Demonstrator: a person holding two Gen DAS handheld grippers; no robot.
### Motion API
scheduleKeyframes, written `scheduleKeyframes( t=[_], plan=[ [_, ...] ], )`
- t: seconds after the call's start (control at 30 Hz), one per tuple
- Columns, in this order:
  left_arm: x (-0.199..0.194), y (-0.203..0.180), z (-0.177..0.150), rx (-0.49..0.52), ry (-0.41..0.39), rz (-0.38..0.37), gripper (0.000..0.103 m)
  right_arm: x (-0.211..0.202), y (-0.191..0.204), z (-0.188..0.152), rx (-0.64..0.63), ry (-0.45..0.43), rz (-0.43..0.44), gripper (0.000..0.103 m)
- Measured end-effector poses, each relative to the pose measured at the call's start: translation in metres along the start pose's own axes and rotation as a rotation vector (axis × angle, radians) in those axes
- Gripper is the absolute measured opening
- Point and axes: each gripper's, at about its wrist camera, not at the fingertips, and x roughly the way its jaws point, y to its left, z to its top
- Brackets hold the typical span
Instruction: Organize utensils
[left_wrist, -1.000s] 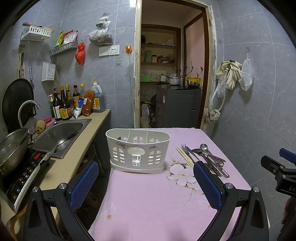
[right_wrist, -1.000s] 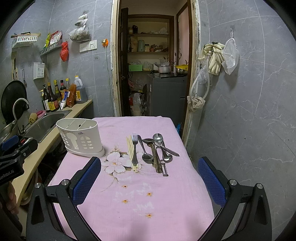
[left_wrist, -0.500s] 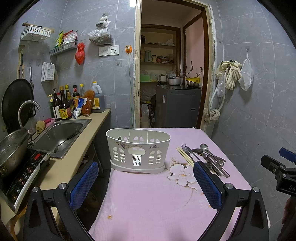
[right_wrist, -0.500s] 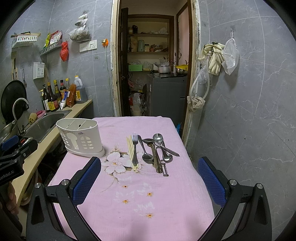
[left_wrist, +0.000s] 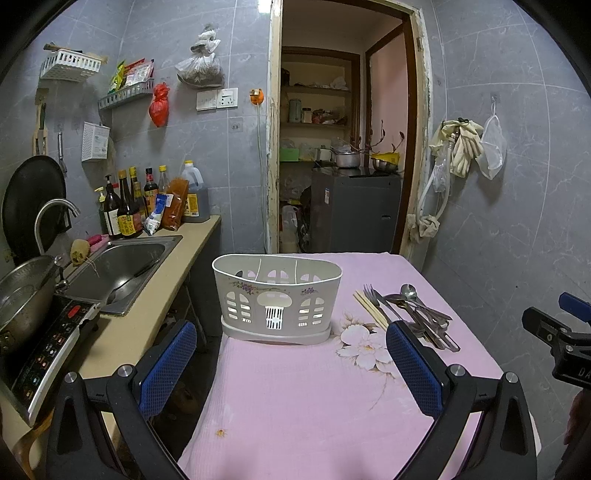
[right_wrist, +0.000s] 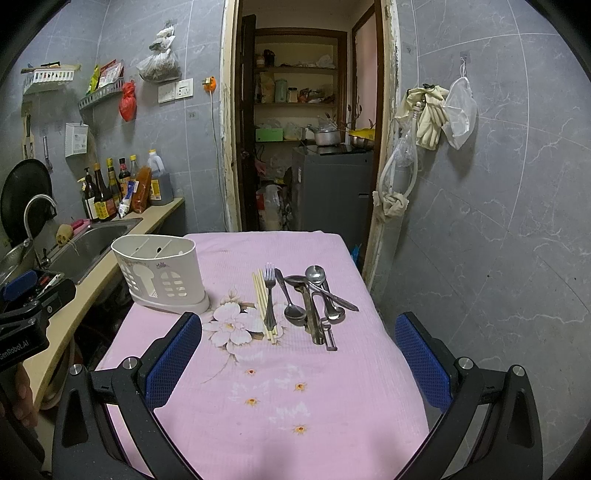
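A white utensil caddy (left_wrist: 277, 297) (right_wrist: 160, 277) with three empty compartments stands on the pink-clothed table (left_wrist: 314, 398) (right_wrist: 291, 387). To its right lie wooden chopsticks (right_wrist: 263, 306), a fork (right_wrist: 269, 295), a knife (right_wrist: 281, 282), several spoons (right_wrist: 314, 275) and a peeler (right_wrist: 327, 330), also seen as a pile of utensils (left_wrist: 410, 308) in the left wrist view. My left gripper (left_wrist: 291, 363) hovers open in front of the caddy. My right gripper (right_wrist: 299, 354) hovers open short of the utensils. Neither holds anything.
A counter on the left carries a sink (left_wrist: 122, 264), an induction cooker (left_wrist: 48, 343) with a metal pot (left_wrist: 22, 295), and sauce bottles (left_wrist: 125, 206). An open doorway (left_wrist: 343, 155) lies beyond the table. A tiled wall (right_wrist: 498, 221) runs close along the table's right.
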Motion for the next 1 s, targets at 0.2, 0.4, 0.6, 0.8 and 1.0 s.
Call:
scheduleKeyframes(
  t=[0.2,0.4,0.6,0.8,1.0],
  plan=[
    [0.001,-0.006,0.000,0.000,0.003,-0.003,0.103,0.001,0.000,0.000,0.001,0.000,-0.005,0.102],
    [0.014,-0.001,-0.007,0.016,0.024,-0.002,0.103,0.003,-0.001,-0.001,0.005,0.001,-0.010,0.102],
    [0.014,0.000,-0.006,0.021,0.033,-0.005,0.103,0.002,-0.004,0.000,0.009,0.003,-0.017,0.102],
    [0.018,-0.003,-0.005,0.035,0.033,-0.008,0.103,0.001,-0.008,0.000,0.021,-0.005,-0.029,0.102],
    [0.021,-0.009,0.000,0.070,0.020,-0.005,0.103,-0.001,-0.012,0.005,0.030,-0.010,-0.043,0.102]
  ],
)
